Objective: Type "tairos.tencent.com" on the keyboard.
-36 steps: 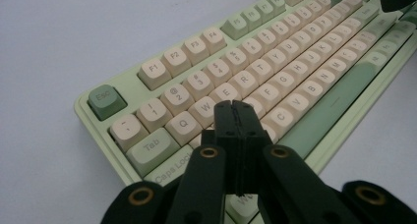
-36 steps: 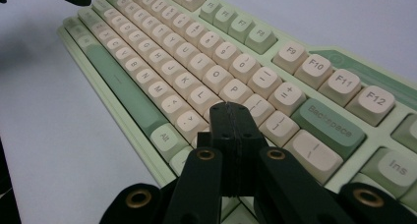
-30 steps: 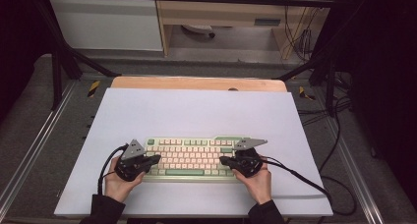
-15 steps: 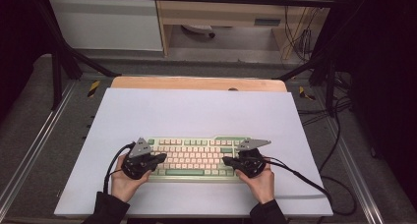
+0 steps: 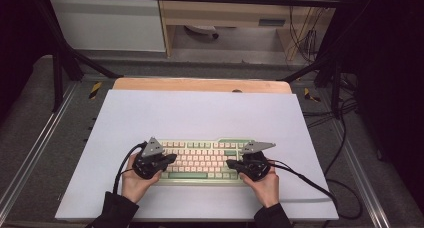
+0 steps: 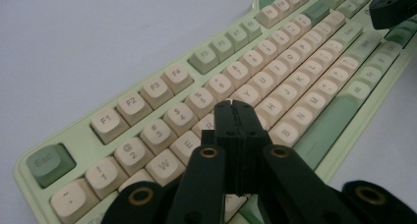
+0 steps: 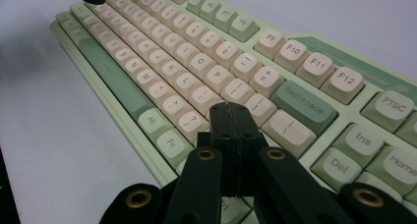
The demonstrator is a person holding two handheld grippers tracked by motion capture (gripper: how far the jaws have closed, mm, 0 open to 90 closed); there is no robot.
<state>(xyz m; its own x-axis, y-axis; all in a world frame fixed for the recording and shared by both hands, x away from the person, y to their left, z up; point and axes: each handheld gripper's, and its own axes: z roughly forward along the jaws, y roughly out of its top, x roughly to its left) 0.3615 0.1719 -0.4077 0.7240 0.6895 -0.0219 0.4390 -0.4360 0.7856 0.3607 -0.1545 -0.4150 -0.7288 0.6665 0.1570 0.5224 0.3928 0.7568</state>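
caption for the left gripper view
Shut left gripper poised over the letter keys of a green and cream keyboard.

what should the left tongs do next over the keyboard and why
Probably dip the left tongs straight down to tap the key under their tip. Their jaws are shut into one narrow point poised over the letter rows of the keyboard, near R and T, and the right tongs are likewise shut over the keys left of Backspace.

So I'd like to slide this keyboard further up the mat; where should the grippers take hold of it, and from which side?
Take the keyboard by its two short ends, the left gripper coming in from its left end and the right gripper from its right. It lies flat and long, its frame thin enough for open jaws to pinch. Both are shut now over the keys, so they'd probably need opening first.
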